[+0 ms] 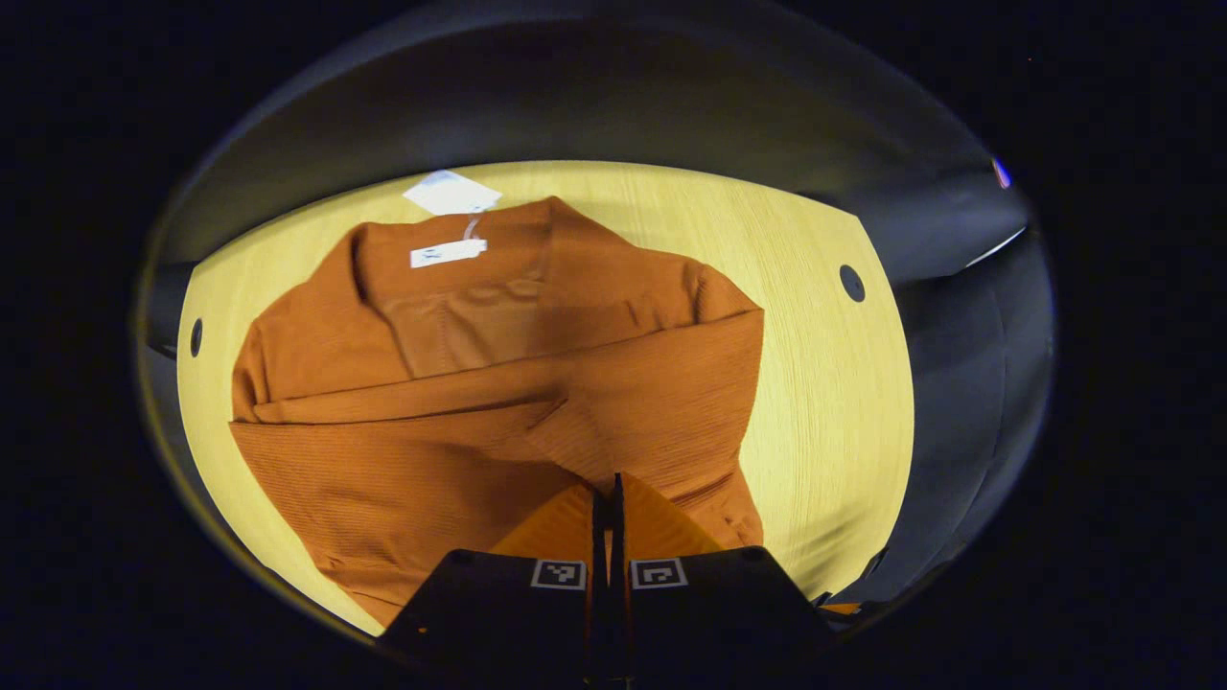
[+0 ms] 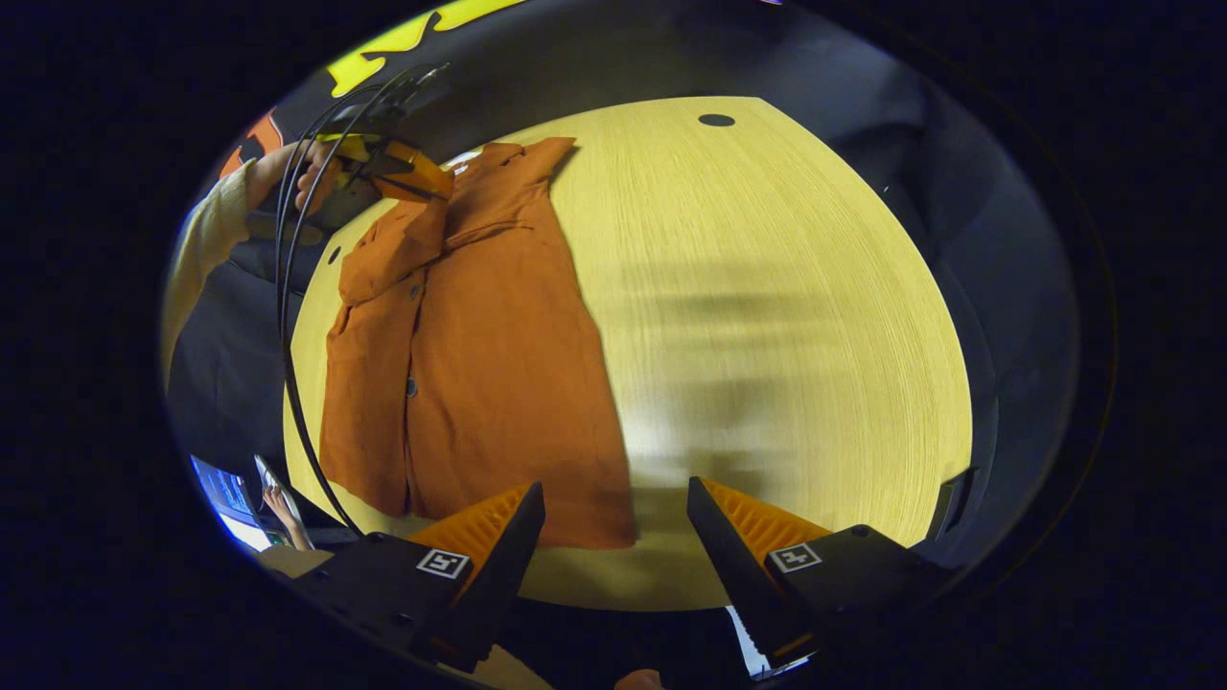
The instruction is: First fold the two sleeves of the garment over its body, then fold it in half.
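Note:
An orange buttoned garment lies spread on the yellow wooden table, its collar and a white tag at the far side. My left gripper is shut, its fingers pinching a fold of the sleeve that lies drawn across the body. In the right gripper view that same left gripper sits at the garment's far end, held by a hand, with the sleeve raised up to it. My right gripper stands open just beyond the hem corner, touching nothing.
The table has round cable holes near its edges. A person's cream sleeve and black cables run along the garment's left side in the right gripper view. Bare tabletop stretches to the garment's right.

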`<act>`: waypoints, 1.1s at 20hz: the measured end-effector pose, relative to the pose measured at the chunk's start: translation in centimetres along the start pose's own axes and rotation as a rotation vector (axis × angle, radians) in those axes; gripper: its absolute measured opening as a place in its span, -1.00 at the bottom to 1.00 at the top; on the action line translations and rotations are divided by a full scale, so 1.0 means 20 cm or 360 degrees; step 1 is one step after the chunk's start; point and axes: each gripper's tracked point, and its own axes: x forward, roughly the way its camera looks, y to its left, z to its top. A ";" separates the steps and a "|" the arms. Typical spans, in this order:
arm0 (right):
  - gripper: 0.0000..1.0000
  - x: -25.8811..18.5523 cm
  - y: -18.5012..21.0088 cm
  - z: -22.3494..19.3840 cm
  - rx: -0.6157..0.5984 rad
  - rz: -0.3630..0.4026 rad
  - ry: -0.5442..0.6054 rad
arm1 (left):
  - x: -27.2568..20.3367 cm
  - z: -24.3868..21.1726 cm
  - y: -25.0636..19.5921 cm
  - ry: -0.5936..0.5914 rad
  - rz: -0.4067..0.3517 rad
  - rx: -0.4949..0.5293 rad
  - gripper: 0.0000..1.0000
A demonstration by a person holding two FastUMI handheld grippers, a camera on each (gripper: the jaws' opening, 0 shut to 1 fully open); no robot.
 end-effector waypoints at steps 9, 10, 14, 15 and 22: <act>0.94 0.02 -0.23 0.00 0.0141 -0.0047 0.0014 | 0.21 -0.02 -0.16 0.0066 0.0025 0.0060 -0.94; 0.94 0.02 -0.23 0.00 0.0142 -0.0051 0.0018 | 0.21 -0.03 -0.16 0.0073 0.0025 0.0041 -0.94; 0.94 0.02 -0.24 0.01 0.0126 -0.0061 0.0029 | 0.21 -0.03 -0.16 0.0077 0.0023 0.0012 -0.94; 0.94 0.02 -0.24 0.01 0.0108 -0.0064 0.0029 | 0.21 -0.03 -0.17 0.0070 0.0020 0.0007 -0.93; 0.94 0.01 -0.16 0.03 0.0048 -0.0075 0.0009 | 0.10 -0.03 -0.28 0.0006 -0.0133 -0.0044 0.04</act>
